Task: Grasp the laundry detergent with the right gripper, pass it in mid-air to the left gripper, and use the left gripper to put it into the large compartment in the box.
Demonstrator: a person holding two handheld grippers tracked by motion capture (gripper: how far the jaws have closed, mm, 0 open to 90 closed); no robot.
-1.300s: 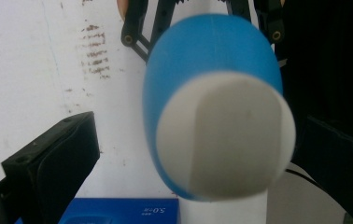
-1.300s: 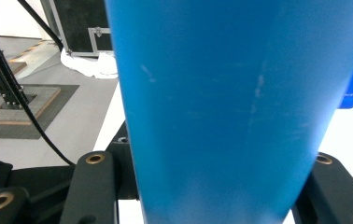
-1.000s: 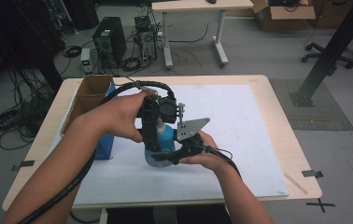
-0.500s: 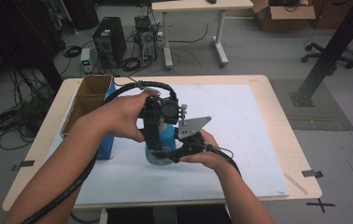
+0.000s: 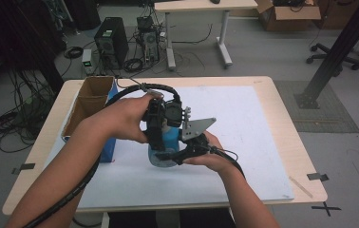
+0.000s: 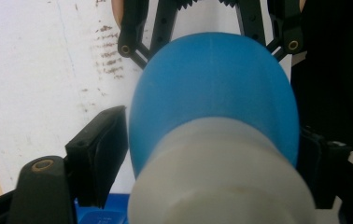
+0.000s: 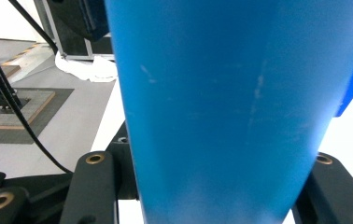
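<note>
The right gripper (image 5: 168,154) clamps the translucent blue plastic bottle (image 5: 170,142) low (keep that steady). The left gripper (image 5: 157,124), jaws just narrowing around the bottle's pale cap (image 6: 221,182), should seat squarely before twisting.

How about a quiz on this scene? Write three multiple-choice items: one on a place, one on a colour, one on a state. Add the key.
1. Where on the table is the box?
A. at the left edge
B. at the right edge
C. at the near edge

2. What colour is the bottle?
A. red
B. green
C. blue

3. How does the right gripper stand?
A. open above the box
B. shut on the bottle
C. lying on the table

Key:
1 A, the high view shows the box by the left edge.
2 C, its body is blue in all three views.
3 B, the right gripper view shows its jaws tight against both sides of the bottle.
</note>
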